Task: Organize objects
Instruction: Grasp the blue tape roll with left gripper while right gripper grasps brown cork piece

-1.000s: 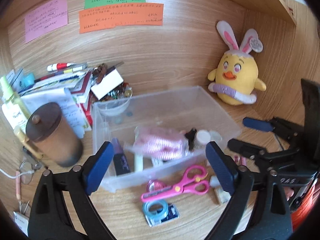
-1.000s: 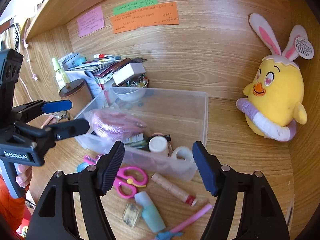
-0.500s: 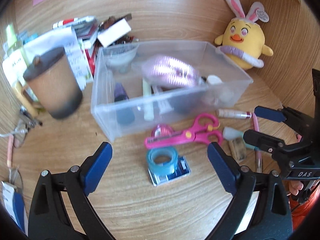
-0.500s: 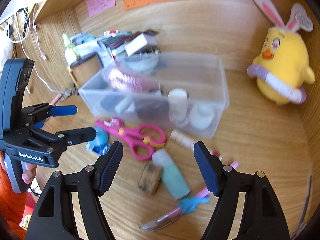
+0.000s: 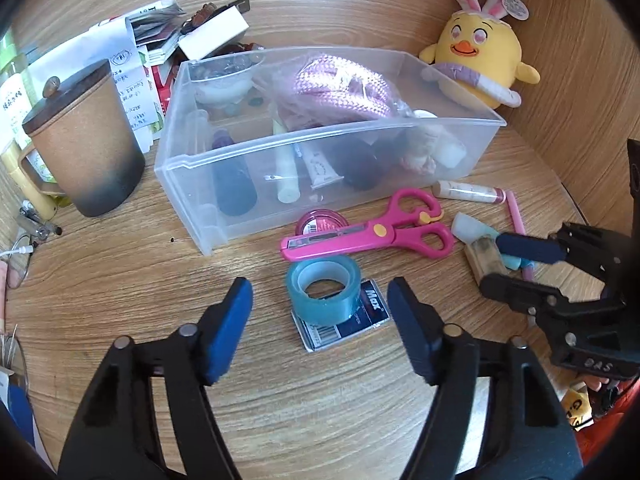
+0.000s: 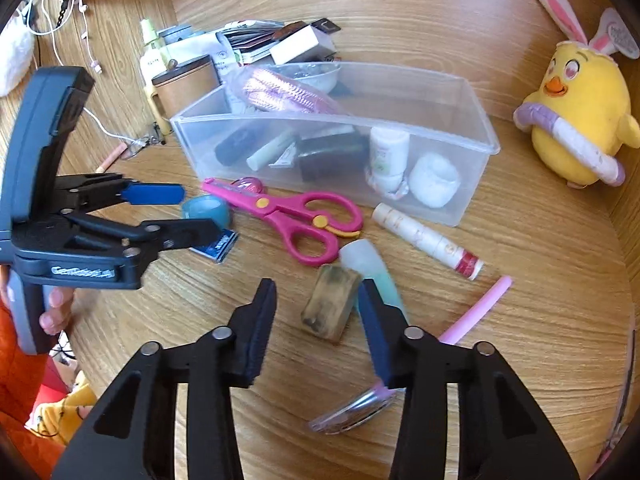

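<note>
Two claws work in front of the clear bin (image 5: 280, 148). Left claw (image 5: 320, 308), closing but apart, frames the tape roll (image 5: 323, 292); right claw (image 6: 316, 312), also closing, frames the wooden block (image 6: 330, 306). Centre each before squeezing.

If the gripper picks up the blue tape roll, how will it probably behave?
The blue tape roll lies flat on a small card, so it should not roll. It looks light and stiff. Its glossy side may slip.
</note>
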Demonstrator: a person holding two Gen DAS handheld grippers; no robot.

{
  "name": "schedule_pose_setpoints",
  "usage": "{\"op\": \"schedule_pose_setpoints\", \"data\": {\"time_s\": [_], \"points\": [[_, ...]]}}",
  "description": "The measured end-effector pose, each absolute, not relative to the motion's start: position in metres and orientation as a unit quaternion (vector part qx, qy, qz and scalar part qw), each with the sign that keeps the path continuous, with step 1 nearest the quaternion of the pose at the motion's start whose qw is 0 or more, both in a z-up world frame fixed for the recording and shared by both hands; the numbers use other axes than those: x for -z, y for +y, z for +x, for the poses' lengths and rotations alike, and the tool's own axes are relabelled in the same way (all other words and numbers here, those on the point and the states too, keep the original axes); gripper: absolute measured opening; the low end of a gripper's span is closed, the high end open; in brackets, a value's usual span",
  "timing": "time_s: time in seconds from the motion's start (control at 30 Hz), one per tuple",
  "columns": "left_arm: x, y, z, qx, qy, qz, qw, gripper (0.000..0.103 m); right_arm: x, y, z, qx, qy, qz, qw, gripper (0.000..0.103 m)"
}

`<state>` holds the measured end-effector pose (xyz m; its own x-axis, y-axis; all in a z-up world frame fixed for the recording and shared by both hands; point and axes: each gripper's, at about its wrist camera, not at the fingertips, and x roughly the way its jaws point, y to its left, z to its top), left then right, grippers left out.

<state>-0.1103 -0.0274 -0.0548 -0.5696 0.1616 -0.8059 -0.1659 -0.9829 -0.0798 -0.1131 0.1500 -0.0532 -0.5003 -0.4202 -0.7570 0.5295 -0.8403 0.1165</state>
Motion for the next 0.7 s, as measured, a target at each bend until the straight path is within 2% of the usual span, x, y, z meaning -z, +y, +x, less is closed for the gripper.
{"op": "schedule_pose_setpoints", "data": {"time_s": [0.23,0.3,0.37,0.4,0.47,0.7], "points": [[0.061,-0.028,-0.117,-0.885,-0.011,-0.455,0.1,0.053,0.058,0.149,-0.111,0.859,0.073,0.431,0.267,0.035],[0.063,-0.028,-0.118,-0.884,-0.011,-0.457,0.101,0.044,0.061,0.147,-0.114,0.856,0.075,0.439,0.262,0.035],[0.063,-0.028,-0.118,-0.884,-0.016,-0.454,0.107,0.038,0.063,0.145,-0.115,0.857,0.076,0.44,0.259,0.034],[0.062,-0.028,-0.117,-0.885,-0.016,-0.452,0.107,0.038,0.063,0.144,-0.115,0.857,0.079,0.44,0.258,0.033],[0.061,-0.029,-0.115,-0.889,-0.013,-0.447,0.103,0.038,0.062,0.142,-0.115,0.858,0.082,0.438,0.255,0.023],[0.055,-0.03,-0.106,-0.892,-0.018,-0.439,0.106,0.038,0.061,0.143,-0.115,0.857,0.07,0.438,0.26,0.023]]}}
